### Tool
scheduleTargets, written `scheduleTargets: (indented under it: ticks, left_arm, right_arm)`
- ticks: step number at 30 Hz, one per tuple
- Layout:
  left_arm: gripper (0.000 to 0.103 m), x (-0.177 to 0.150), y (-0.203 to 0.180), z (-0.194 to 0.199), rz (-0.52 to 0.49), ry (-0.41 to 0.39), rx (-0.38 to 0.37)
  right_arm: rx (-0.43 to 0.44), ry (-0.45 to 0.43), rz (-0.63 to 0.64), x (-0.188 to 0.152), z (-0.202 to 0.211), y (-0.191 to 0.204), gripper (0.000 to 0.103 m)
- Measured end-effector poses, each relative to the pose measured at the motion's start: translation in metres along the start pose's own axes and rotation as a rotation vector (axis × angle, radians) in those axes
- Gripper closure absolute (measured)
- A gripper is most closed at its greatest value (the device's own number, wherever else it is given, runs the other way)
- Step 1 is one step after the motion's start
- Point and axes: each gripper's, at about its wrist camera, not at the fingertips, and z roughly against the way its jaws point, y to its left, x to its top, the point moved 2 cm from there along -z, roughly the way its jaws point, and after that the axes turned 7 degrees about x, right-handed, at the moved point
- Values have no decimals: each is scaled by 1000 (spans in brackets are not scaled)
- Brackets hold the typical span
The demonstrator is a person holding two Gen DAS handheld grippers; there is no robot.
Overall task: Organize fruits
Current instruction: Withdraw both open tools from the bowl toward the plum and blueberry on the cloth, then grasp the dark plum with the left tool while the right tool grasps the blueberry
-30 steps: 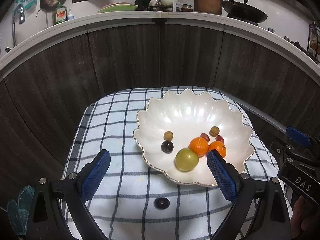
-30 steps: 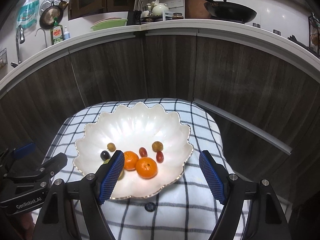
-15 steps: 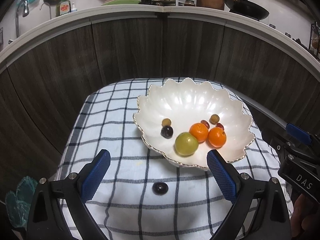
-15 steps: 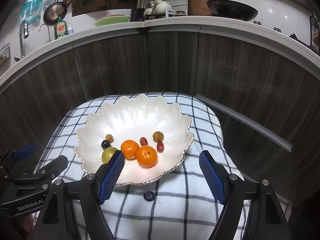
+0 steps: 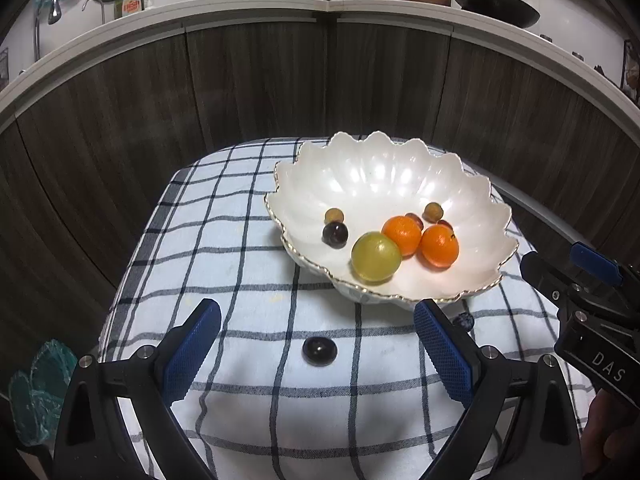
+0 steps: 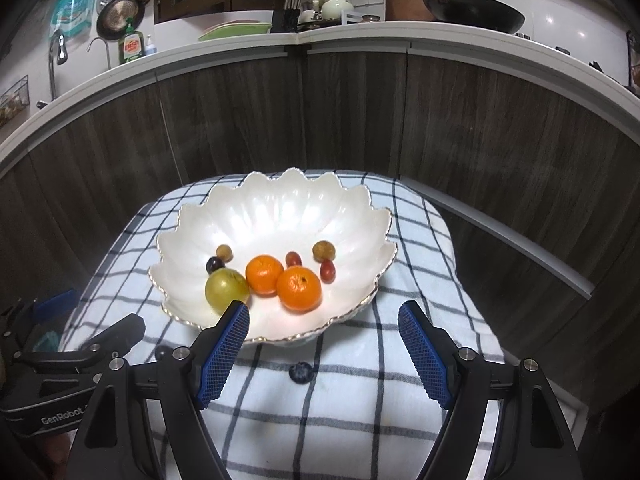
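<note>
A white scalloped bowl [image 5: 400,184] [image 6: 280,208] on a checked cloth [image 5: 224,248] holds two oranges [image 5: 439,247], a green fruit [image 5: 376,256], a dark grape [image 5: 335,234] and several small fruits. A dark grape [image 5: 319,351] lies on the cloth in front of the bowl, between my left gripper's open fingers. A blueberry [image 6: 301,373] [image 5: 463,321] lies on the cloth between my right gripper's open fingers. My left gripper [image 5: 316,356] and right gripper [image 6: 324,356] are both open and empty, a little in front of the bowl.
Dark wood cabinet fronts [image 5: 260,88] curve behind the clothed table. The counter above carries a wok [image 6: 472,12], dish soap [image 6: 132,46] and crockery. The cloth's edges [image 5: 120,288] drop off left and right.
Both grippers have pulled back from the bowl. The dark grape and the blueberry now lie further inside the open fingers' span. No fruit has moved.
</note>
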Motion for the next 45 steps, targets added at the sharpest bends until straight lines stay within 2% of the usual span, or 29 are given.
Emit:
scheduleTargets:
  ticks: [7, 19, 41, 45]
  left_arm:
    - [6, -13, -4, -11, -23, -3, 15]
    - [6, -25, -1, -24, -16, -56, 28]
    - [11, -45, 4, -58, -4, 0, 14]
    - [17, -49, 4, -62, -4, 8, 12]
  right_arm:
    - [17, 1, 17, -12, -9, 2, 25]
    - [13, -15, 45, -29, -21, 3, 25]
    - [25, 72, 79, -56, -62, 7, 25]
    - [30, 88, 78, -59, -68, 7, 25]
